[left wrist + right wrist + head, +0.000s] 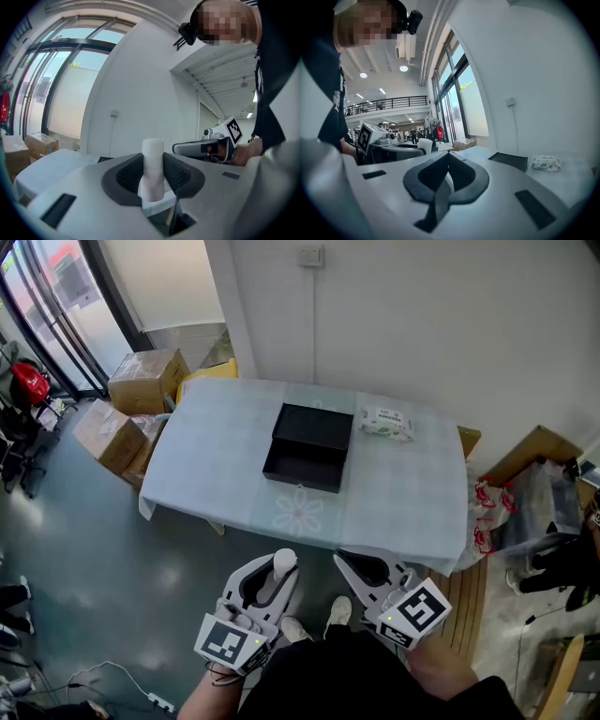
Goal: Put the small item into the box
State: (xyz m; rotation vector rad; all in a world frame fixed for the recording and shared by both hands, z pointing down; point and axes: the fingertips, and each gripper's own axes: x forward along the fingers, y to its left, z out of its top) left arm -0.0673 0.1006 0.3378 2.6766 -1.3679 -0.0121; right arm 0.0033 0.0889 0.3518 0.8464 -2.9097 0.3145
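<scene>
A small white cylinder (284, 563) stands upright between the jaws of my left gripper (279, 570), which is shut on it; the left gripper view shows the cylinder (153, 164) pinched between the dark pads. My right gripper (350, 562) is shut with nothing in it, and its jaws meet in the right gripper view (447, 163). Both grippers hang low in front of the person, short of the table's near edge. An open black box (307, 448) lies in the middle of the table (225, 474); from the right gripper the box (508, 161) lies ahead.
A pack of wet wipes (386, 423) lies right of the box. Cardboard boxes (145, 381) stand on the floor left of the table. Bags and more cardboard (525, 502) crowd the right side. A white wall runs behind the table.
</scene>
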